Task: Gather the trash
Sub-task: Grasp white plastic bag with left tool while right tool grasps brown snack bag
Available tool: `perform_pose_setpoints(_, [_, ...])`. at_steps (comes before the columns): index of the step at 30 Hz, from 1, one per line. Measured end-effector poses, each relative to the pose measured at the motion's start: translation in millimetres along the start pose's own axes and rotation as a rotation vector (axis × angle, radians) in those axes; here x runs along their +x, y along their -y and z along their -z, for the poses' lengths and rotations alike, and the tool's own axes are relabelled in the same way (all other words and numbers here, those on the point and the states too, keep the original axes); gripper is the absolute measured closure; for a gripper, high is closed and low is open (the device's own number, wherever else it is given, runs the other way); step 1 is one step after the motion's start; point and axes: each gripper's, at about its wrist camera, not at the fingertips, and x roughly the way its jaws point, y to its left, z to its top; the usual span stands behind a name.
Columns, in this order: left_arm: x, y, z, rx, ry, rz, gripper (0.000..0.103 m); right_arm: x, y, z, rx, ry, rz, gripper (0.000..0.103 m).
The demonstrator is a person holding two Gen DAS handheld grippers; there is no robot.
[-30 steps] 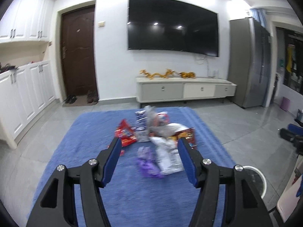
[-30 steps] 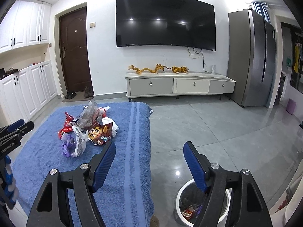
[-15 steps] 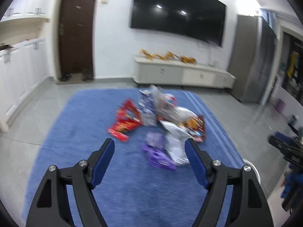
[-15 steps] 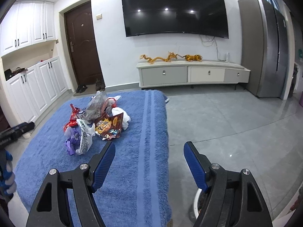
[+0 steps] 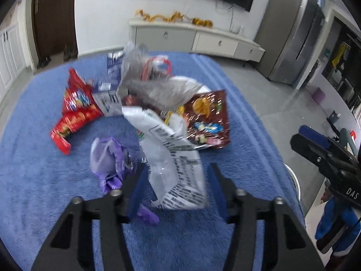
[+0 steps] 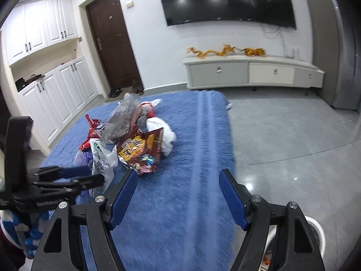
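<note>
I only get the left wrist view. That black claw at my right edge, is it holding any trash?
Observer: No. The right gripper is open and empty, hanging above the blue rug.
Operator: So where does the rubbish go?
Observer: A white bin stands on the floor, just off the rug, by that gripper's right finger. A few scraps show inside it.

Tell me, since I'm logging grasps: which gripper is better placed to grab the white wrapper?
Left gripper: its open jaws straddle the white wrapper. The right gripper hangs open over bare blue rug.
</note>
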Motion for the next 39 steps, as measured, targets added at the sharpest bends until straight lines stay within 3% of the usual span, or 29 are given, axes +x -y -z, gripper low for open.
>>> perform_pose_setpoints(7, [3.8,-4.7,6.2,-0.001,0.003,0.049,0.079,59.8,-13.4,-11.9,-0.006,-0.075,-0.077,0.050])
perform_pose_setpoints(16, [-8.3,-8.5,9.6,-0.011,0.027,0.078,0.085,92.2,-16.5,-33.2,-0.010,-0.089,-0.079,0.072])
perform_pose_setpoints(21, [-20.6,-14.3,14.6,-0.029,0.044,0.099,0.089,95.8,-18.7,-34.9,-0.021,-0.093,-0.101,0.097])
perform_pose_setpoints(27, [-44.4,-13.9,22.3,-0.036,0.076,0.119,0.091,68.5,-30.8,-25.3,-0.058,-0.064,-0.110,0.100])
perform_pose_setpoints(39, [-109.3,9.4,49.5,0.007,0.149,0.181,0.092,-35.0,-29.0,13.7,-0.063,0.006,-0.090,0.100])
